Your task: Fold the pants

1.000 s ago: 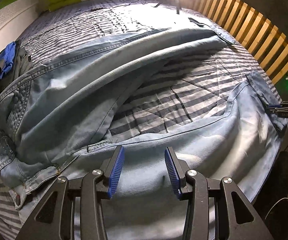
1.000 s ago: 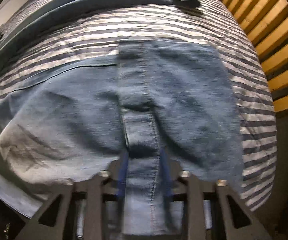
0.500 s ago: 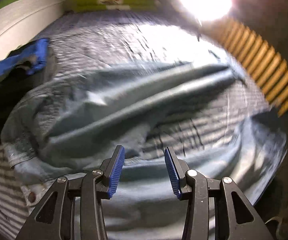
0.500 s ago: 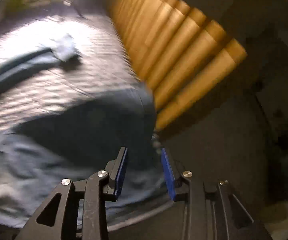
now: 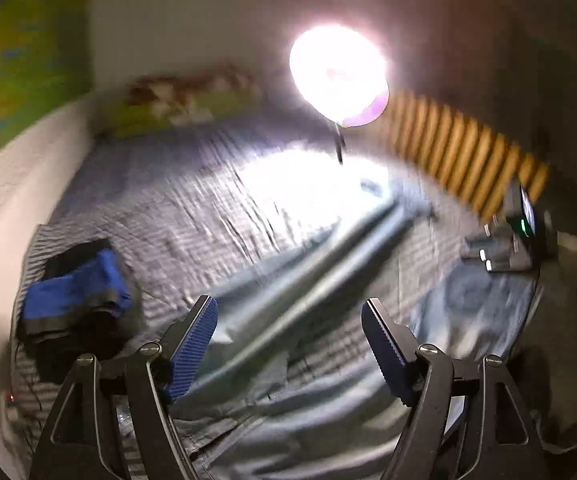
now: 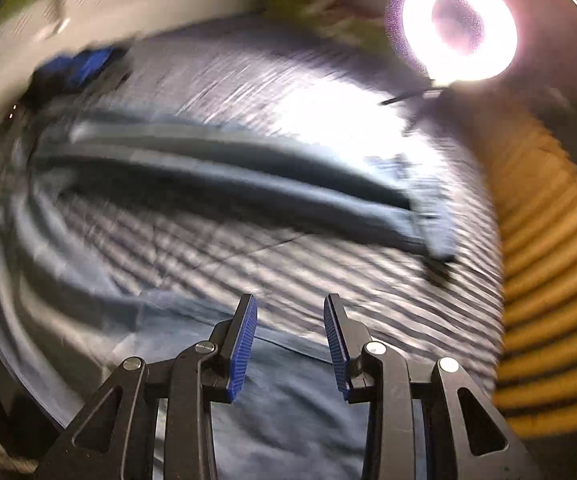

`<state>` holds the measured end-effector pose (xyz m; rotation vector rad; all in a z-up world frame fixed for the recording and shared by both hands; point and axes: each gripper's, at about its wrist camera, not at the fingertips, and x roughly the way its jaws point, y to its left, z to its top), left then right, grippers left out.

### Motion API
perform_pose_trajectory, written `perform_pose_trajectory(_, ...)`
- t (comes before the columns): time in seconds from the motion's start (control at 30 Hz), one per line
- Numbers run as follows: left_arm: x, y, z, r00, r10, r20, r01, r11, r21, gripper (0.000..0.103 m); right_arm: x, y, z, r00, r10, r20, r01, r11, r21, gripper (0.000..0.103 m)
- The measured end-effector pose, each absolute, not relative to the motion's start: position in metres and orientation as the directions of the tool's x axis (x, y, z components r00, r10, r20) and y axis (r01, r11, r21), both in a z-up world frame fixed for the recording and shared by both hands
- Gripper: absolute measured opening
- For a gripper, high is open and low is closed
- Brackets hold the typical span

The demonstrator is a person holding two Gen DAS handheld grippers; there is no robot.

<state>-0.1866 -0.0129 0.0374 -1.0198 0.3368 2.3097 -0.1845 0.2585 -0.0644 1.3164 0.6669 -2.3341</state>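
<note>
Light blue jeans (image 5: 308,280) lie spread on a striped bedspread (image 5: 192,200), the two legs apart with stripes showing between them. My left gripper (image 5: 288,320) hangs well above the near leg; its jaws are opening wide and nothing is between them. In the right wrist view the far leg (image 6: 248,168) runs across the bed and the near leg (image 6: 288,400) lies under my right gripper (image 6: 290,320). That gripper is open and empty, clear of the cloth. Both views are motion-blurred.
A bright ring light (image 5: 338,76) on a stand rises at the far side of the bed. A wooden slatted rail (image 6: 548,280) borders the right side. A blue and black clothes pile (image 5: 76,300) sits at the left by the white wall (image 5: 4,192). Pillows (image 5: 184,104) lie at the head.
The right gripper has let go of the jeans leg end it held. Both grippers have risen away from the bed. The left jaws have spread much wider.
</note>
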Motion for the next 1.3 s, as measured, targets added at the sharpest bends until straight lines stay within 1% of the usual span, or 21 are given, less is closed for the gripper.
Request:
perform_pose_trajectory(0.03, -0.194, 0.001, 0.018, -0.498, 0.387, -0.776, -0.622, -0.783, 0.009, 0.074, -0.191, 0.253, -0.077, -0.458, -0.089, -0.885, 0.568, -0.794, -0.214, 0.031)
perform_pose_trajectory(0.1, -0.207, 0.028, -0.034, -0.385, 0.332, -0.861, -0.664, -0.748, 0.009, 0.063, -0.204, 0.247, -0.103, -0.392, -0.085, -0.916, 0.619, -0.761, -0.194, 0.031)
perform_pose_trajectory(0.17, -0.212, 0.047, -0.082, -0.287, 0.284, -0.915, -0.71, -0.704, 0.004, 0.062, -0.21, 0.249, -0.122, -0.341, -0.092, -0.935, 0.645, -0.747, -0.162, 0.032)
perform_pose_trajectory(0.23, -0.217, 0.056, -0.115, -0.234, 0.25, -0.939, -0.739, -0.674, 0.005, 0.062, -0.215, 0.251, -0.135, -0.293, -0.092, -0.952, 0.667, -0.733, -0.135, 0.033)
perform_pose_trajectory(0.37, -0.228, 0.065, -0.163, -0.169, 0.188, -0.968, -0.757, -0.654, 0.005, 0.062, -0.226, 0.257, -0.155, -0.214, -0.116, -0.97, 0.718, -0.692, -0.075, 0.044)
perform_pose_trajectory(0.47, -0.228, 0.069, -0.181, -0.137, 0.164, -0.977, -0.777, -0.629, 0.004, 0.062, -0.232, 0.261, -0.162, -0.18, -0.132, -0.975, 0.733, -0.679, -0.044, 0.045)
perform_pose_trajectory(0.5, -0.227, 0.072, -0.186, -0.134, 0.162, -0.978, -0.782, -0.624, 0.003, 0.06, -0.232, 0.261, -0.165, -0.172, -0.133, -0.976, 0.735, -0.677, -0.037, 0.045)
perform_pose_trajectory(0.53, -0.226, 0.073, -0.19, -0.129, 0.163, -0.978, -0.787, -0.617, 0.001, 0.056, -0.232, 0.262, -0.168, -0.161, -0.135, -0.978, 0.739, -0.674, -0.029, 0.045)
perform_pose_trajectory(0.6, -0.221, 0.075, -0.196, -0.112, 0.17, -0.979, -0.799, -0.601, -0.013, 0.034, -0.23, 0.263, -0.17, -0.142, -0.149, -0.979, 0.742, -0.67, -0.005, 0.045)
perform_pose_trajectory(0.67, -0.218, 0.076, -0.2, -0.113, 0.167, -0.979, -0.793, -0.609, -0.013, 0.018, -0.229, 0.266, -0.17, -0.123, -0.158, -0.98, 0.736, -0.677, 0.017, 0.041)
perform_pose_trajectory(0.7, -0.215, 0.076, -0.202, -0.125, 0.162, -0.979, -0.785, -0.619, -0.003, 0.011, -0.229, 0.268, -0.17, -0.118, -0.16, -0.98, 0.73, -0.684, 0.024, 0.033)
perform_pose_trajectory(0.73, -0.212, 0.076, -0.203, -0.137, 0.163, -0.977, -0.781, -0.624, 0.005, 0.008, -0.228, 0.269, -0.169, -0.118, -0.162, -0.98, 0.722, -0.691, 0.027, 0.028)
perform_pose_trajectory(0.77, -0.208, 0.076, -0.202, -0.154, 0.167, -0.974, -0.781, -0.625, 0.016, 0.006, -0.226, 0.27, -0.167, -0.126, -0.154, -0.98, 0.718, -0.696, 0.017, 0.016)
perform_pose_trajectory(0.8, -0.202, 0.076, -0.2, -0.181, 0.164, -0.97, -0.781, -0.623, 0.041, 0.005, -0.222, 0.27, -0.165, -0.143, -0.14, -0.98, 0.716, -0.698, -0.005, 0.008)
perform_pose_trajectory(0.97, -0.191, 0.064, -0.177, -0.249, 0.198, -0.948, -0.741, -0.67, 0.055, 0.004, -0.201, 0.276, -0.138, -0.235, -0.128, -0.963, 0.709, -0.701, -0.08, 0.004)
perform_pose_trajectory(1.07, -0.188, 0.057, -0.154, -0.333, 0.211, -0.919, -0.702, -0.706, 0.092, 0.004, -0.195, 0.286, -0.111, -0.298, -0.171, -0.939, 0.685, -0.724, -0.086, 0.004)
perform_pose_trajectory(1.13, -0.189, 0.053, -0.146, -0.405, 0.224, -0.887, -0.674, -0.728, 0.124, 0.008, -0.196, 0.287, -0.103, -0.325, -0.193, -0.926, 0.661, -0.746, -0.077, 0.005)
perform_pose_trajectory(1.2, -0.197, 0.054, -0.158, -0.38, 0.17, -0.909, -0.674, -0.724, 0.146, 0.015, -0.191, 0.278, -0.112, -0.364, -0.139, -0.921, 0.636, -0.76, -0.137, 0.01)
perform_pose_trajectory(1.23, -0.201, 0.053, -0.161, -0.365, 0.126, -0.923, -0.655, -0.739, 0.158, 0.016, -0.198, 0.278, -0.119, -0.372, -0.089, -0.924, 0.616, -0.769, -0.174, 0.013)
perform_pose_trajectory(1.27, -0.206, 0.045, -0.158, -0.357, 0.123, -0.926, -0.629, -0.765, 0.141, 0.016, -0.202, 0.274, -0.126, -0.382, -0.017, -0.924, 0.579, -0.784, -0.225, 0.014)
perform_pose_trajectory(1.3, -0.212, 0.035, -0.149, -0.363, 0.151, -0.92, -0.601, -0.792, 0.107, 0.016, -0.202, 0.276, -0.123, -0.382, -0.01, -0.924, 0.568, -0.791, -0.226, 0.015)
